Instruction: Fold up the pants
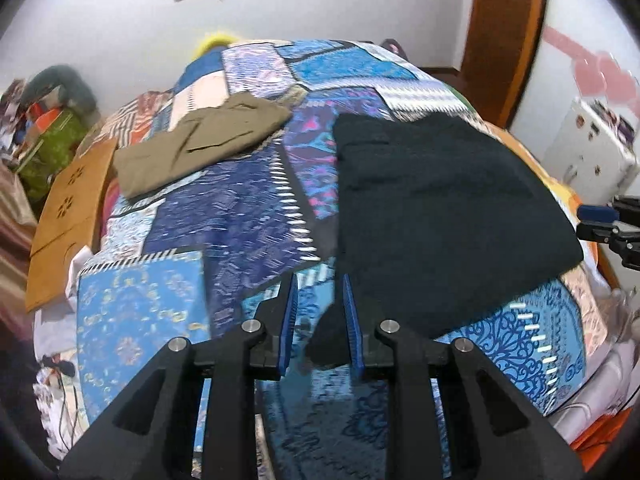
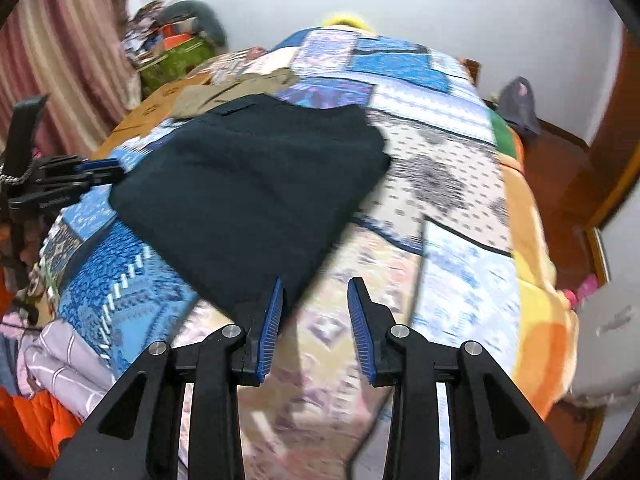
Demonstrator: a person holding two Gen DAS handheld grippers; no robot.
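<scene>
Black pants (image 1: 440, 200) lie folded into a wide block on the patchwork bedspread (image 1: 240, 208). In the left wrist view my left gripper (image 1: 319, 276) hangs over their near left corner. A dark tip of cloth lies between the jaws against the right pad (image 1: 354, 332), and the left pad stands clear of it. My right gripper (image 2: 314, 280) is at the near right corner of the black pants (image 2: 248, 184). Its left fingertip overlaps the cloth edge, its pads are apart, and mostly bedspread (image 2: 440, 160) shows between them. Each gripper shows at the other view's edge: right gripper (image 1: 596, 216), left gripper (image 2: 100, 172).
Folded olive pants (image 1: 200, 140) lie farther back on the left, beside a brown board (image 1: 72, 208). A heap of clutter (image 1: 48, 128) fills the far left corner. An orange blanket edge (image 2: 540, 280) borders the bed on the right, with a wooden door (image 1: 508, 20) beyond.
</scene>
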